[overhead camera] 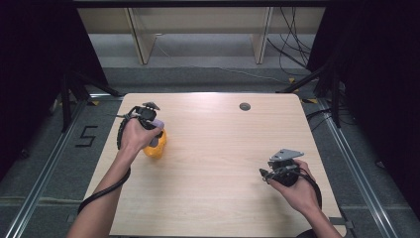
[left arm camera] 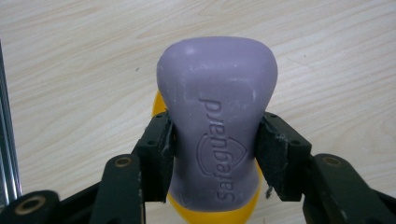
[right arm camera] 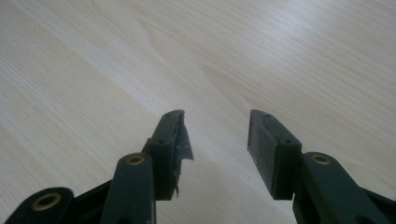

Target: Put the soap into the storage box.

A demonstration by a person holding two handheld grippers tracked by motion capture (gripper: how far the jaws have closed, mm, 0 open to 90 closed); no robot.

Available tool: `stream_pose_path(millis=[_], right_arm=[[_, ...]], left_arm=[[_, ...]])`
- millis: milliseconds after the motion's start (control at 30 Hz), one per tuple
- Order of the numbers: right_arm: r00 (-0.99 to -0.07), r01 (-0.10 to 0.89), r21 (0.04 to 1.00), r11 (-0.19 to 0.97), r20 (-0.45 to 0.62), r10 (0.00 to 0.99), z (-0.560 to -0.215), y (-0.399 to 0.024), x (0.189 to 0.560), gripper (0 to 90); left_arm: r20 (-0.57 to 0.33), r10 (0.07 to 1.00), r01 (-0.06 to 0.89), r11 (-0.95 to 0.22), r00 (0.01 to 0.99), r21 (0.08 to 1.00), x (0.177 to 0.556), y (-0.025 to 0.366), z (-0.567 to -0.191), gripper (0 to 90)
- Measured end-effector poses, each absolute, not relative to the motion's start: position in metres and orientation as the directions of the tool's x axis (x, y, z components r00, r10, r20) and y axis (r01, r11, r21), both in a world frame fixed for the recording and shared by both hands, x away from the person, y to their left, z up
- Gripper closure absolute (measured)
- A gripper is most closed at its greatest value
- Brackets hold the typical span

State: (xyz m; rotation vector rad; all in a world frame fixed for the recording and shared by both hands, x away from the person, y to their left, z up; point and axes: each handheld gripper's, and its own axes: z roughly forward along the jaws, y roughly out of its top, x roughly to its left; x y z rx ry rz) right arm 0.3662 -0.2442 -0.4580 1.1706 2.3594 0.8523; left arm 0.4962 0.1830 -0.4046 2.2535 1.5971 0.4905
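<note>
The left gripper (left arm camera: 212, 140) clamps a purple soap (left arm camera: 217, 121) — "Safeguard" legible up close — over a yellow dish (overhead camera: 157, 146); the right gripper (right arm camera: 215, 135) gapes wide, empty.

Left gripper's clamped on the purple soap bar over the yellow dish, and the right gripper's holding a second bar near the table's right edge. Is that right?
Not quite. The right gripper holds nothing: the right gripper view shows its jaws apart over bare table. The left gripper is clamped on the purple soap bar over the yellow dish.

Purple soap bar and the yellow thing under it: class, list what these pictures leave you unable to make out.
- Yellow object: left gripper view, hidden by the soap bar; high view, hidden by the hand.
- Soap's lower end: left gripper view, cut by the bottom edge.
- Left gripper jaws: high view, hidden by the hand.
</note>
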Motion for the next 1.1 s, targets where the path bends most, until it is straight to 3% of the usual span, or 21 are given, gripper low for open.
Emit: stream_pose_path(millis=[1100], right_arm=[[-0.585, 0.586, 0.659, 0.472, -0.059, 0.809, -0.458, -0.244, 0.366, 55.8]], left_arm=[[0.045, 0.966, 0.862, -0.248, 0.255, 0.442, 0.508, 0.187, -0.426, 49.0]])
